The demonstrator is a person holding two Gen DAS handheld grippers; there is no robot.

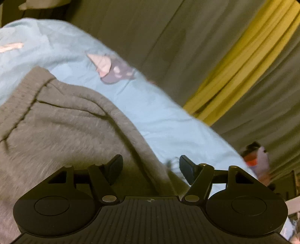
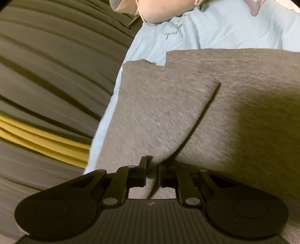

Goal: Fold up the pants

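Note:
The grey knit pants (image 1: 61, 120) lie on a light blue printed sheet (image 1: 165, 116). My left gripper (image 1: 151, 167) hovers over the pants' edge with its jaws apart. A dark seam of the cloth runs between the fingers, and the pads do not press on it. In the right wrist view the pants (image 2: 243, 97) lie folded, one layer (image 2: 159, 105) resting over another. My right gripper (image 2: 152, 169) is shut on a fold of that grey cloth, pinched between its fingertips.
Grey-olive curtains with a yellow band (image 1: 240, 62) hang beyond the bed's edge, seen also from the right wrist as curtains (image 2: 46, 75). A small red and lilac object (image 1: 256, 159) sits at the sheet's far edge. A person's bare arm (image 2: 159, 9) rests on the sheet (image 2: 225, 28).

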